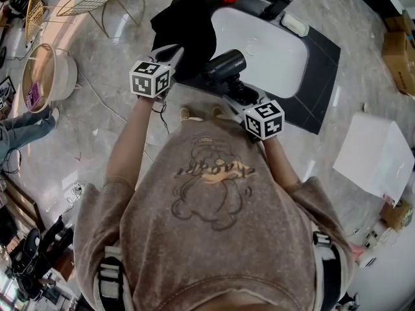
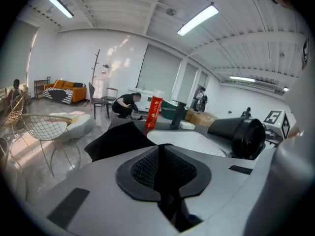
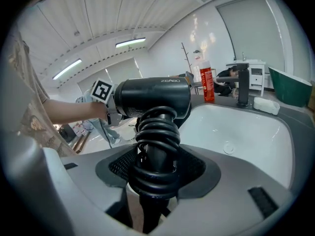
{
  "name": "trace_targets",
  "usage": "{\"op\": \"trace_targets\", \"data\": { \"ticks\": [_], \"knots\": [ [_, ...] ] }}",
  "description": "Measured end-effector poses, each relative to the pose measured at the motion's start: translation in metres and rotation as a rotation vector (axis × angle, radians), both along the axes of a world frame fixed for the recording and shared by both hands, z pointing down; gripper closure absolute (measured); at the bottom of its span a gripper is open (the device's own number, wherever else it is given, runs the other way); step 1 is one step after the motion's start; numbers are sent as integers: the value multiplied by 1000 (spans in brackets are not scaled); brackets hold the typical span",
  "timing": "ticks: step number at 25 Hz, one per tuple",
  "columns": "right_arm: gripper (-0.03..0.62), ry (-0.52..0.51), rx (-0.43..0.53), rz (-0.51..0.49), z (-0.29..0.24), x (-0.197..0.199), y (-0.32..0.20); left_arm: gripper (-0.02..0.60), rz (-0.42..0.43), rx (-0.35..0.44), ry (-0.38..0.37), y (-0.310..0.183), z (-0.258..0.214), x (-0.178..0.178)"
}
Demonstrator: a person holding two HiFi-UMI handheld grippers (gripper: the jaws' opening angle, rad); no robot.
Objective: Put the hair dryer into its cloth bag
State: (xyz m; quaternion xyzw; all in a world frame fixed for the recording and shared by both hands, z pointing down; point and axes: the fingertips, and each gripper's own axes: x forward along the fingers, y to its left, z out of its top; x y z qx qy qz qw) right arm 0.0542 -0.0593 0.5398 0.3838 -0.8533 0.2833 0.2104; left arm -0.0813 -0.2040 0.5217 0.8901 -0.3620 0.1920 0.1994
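Left gripper (image 2: 161,154): jaws narrow, pinched on a fold of the black cloth bag (image 1: 187,30).
Bag location: at the left end of the dark counter (image 1: 324,60), left of the white basin (image 1: 272,60).
Right gripper (image 3: 156,157): jaws wide, clamped round the cord-wrapped handle of the hair dryer (image 3: 153,97).
Dryer location: above the basin's near edge, just right of the bag.
Dryer handling: I judge it rigid, smooth-shelled and barrel-heavy. The handle is the right hold, though the coils may shift.
Bag handling: limp and light. I would hold it at the mouth hem.

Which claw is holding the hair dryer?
The right claw. It grips the black hair dryer by its cord-wrapped handle. The left claw only pinches the black cloth bag.
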Motion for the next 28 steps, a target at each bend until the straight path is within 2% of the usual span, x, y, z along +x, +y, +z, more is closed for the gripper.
{"op": "trace_targets", "data": {
  "ticks": [10,28],
  "knots": [
    [352,51,-57,-158,23,-20,14,535,9,-3,28,-3,-10,5],
    [352,245,-98,-540,66,-52,5,540,42,-7,-9,7,-9,7]
  ]
}}
